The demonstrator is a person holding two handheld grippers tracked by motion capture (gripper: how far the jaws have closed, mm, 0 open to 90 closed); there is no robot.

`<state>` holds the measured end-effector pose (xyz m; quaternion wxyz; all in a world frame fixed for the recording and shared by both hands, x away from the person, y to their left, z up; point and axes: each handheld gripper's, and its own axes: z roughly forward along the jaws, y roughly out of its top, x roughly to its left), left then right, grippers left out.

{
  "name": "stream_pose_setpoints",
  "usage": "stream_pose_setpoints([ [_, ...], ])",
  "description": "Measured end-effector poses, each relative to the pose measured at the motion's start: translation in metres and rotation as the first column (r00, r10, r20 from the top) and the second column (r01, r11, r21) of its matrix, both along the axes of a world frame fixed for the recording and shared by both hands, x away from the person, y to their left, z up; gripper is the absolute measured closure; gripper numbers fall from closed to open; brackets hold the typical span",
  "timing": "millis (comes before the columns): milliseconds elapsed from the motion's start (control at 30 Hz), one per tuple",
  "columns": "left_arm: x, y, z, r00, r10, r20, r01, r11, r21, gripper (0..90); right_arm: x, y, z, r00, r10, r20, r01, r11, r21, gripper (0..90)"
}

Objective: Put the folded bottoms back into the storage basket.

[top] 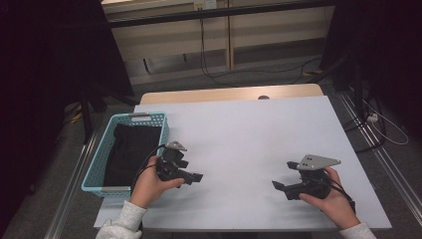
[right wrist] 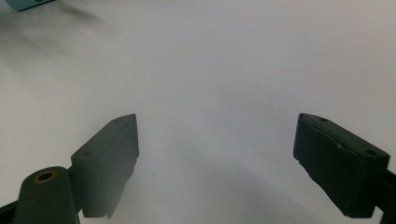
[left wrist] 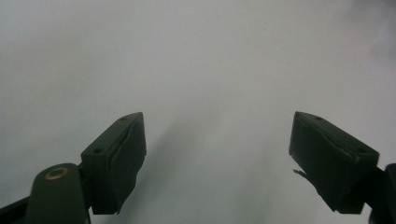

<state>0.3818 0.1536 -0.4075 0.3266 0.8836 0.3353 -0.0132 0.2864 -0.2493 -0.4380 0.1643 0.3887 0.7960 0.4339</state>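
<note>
Left gripper [top: 195, 177]: jaws wide, empty, just right of basket [top: 94, 169].
Cloth [top: 130, 152]: in basket.
Right gripper [top: 281, 175]: jaws wide, empty, over table [top: 239, 129].

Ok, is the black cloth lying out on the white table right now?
No, the black cloth lies inside the blue basket at the left edge of the table, not on the bare surface.
</note>
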Motion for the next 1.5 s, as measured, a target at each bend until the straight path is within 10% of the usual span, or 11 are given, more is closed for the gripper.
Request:
stream_pose_setpoints([
  [1500, -0.019, 0.016, -0.009, 0.9988, -0.019, 0.044, 0.021, 0.9989, -0.042, 13.8, -0.008, -0.010, -0.003, 1.0000, -0.005, -0.007, 0.005, 1.000, -0.005, 14.2],
])
